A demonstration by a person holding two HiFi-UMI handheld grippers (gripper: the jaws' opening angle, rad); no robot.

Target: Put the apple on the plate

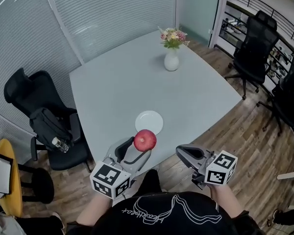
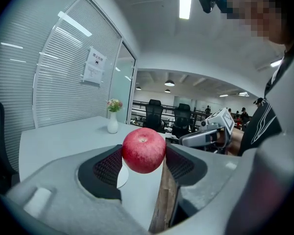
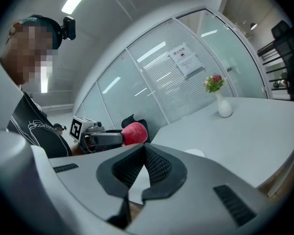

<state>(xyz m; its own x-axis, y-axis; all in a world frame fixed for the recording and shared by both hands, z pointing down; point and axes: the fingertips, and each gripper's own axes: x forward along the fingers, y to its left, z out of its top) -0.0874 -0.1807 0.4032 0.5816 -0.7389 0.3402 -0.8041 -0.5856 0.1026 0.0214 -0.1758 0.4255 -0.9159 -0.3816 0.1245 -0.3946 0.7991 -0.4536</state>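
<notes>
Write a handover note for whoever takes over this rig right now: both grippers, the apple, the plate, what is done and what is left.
Left gripper: jaws closed on the red apple, held in the air at the near corner of the table.
Right gripper: jaws together, nothing in them, held beside the left one near the table's edge.
White plate: empty, on the table just beyond the apple.
Done: the apple is in the grip and off the table.
Left: carry it on over the plate, lower it until it rests there, open the jaws and draw back.
</notes>
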